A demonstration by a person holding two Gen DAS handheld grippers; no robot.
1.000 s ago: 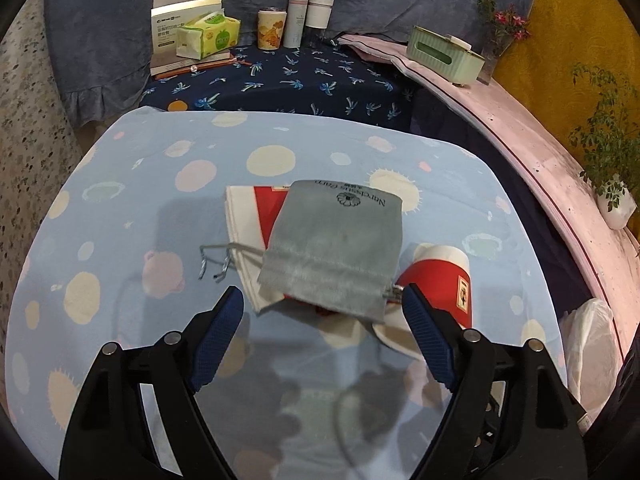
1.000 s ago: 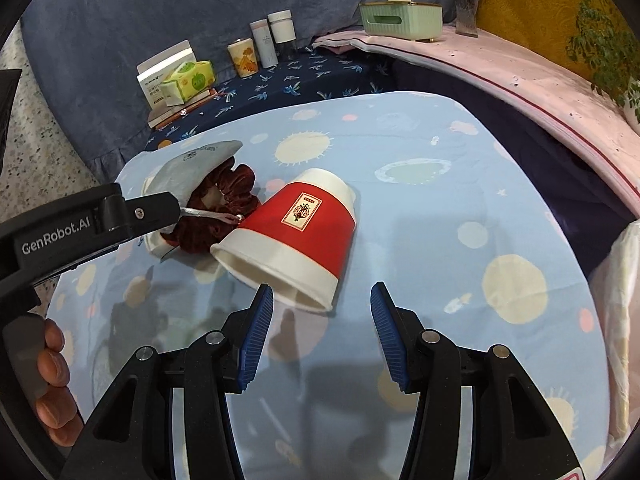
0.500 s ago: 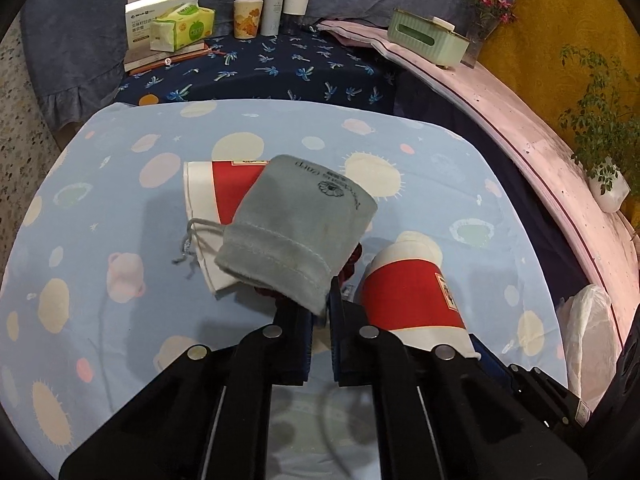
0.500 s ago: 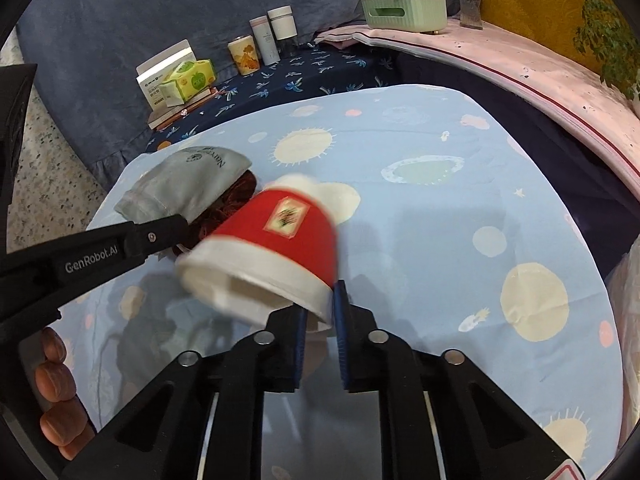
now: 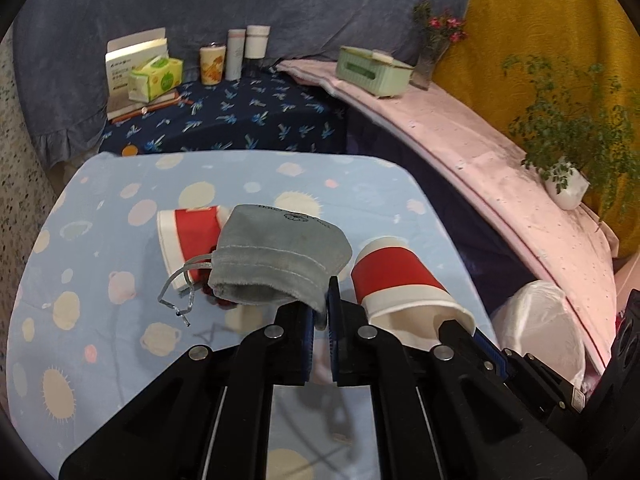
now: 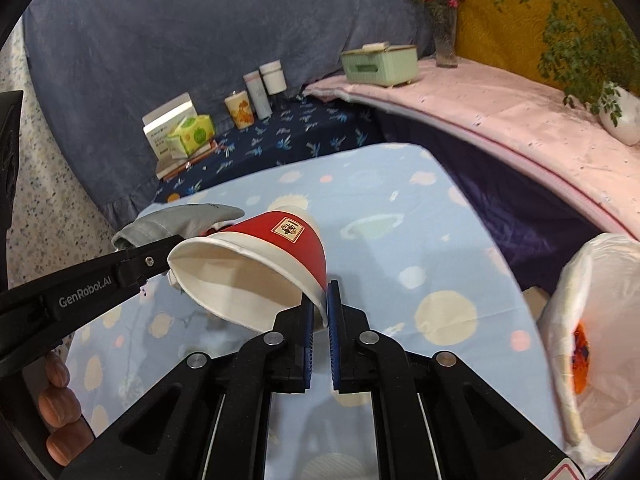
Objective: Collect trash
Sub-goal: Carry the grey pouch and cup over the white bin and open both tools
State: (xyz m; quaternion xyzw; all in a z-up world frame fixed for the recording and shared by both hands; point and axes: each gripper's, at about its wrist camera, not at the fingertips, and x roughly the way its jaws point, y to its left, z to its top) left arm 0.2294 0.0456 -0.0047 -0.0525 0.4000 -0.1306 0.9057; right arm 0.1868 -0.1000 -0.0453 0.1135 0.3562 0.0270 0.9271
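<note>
My left gripper is shut on the rim of a grey drawstring pouch, which hangs lifted above the blue spotted tablecloth. Beneath the pouch lies a flattened red-and-white paper cup, with something dark red partly hidden at the pouch's mouth. My right gripper is shut on the rim of a red-and-white paper cup, held up off the cloth with its mouth toward the camera. That cup shows at the right of the left wrist view. The pouch and the left gripper's arm show left in the right wrist view.
A white trash bag with something orange inside stands open at the right of the table. Behind are a dark patterned surface with a tissue pack, box and bottles, a pink shelf with a green box, and potted plants.
Both grippers went from open to shut, the left on the pouch, the right on the cup. Both then rose, lifting pouch and cup off the cloth.
</note>
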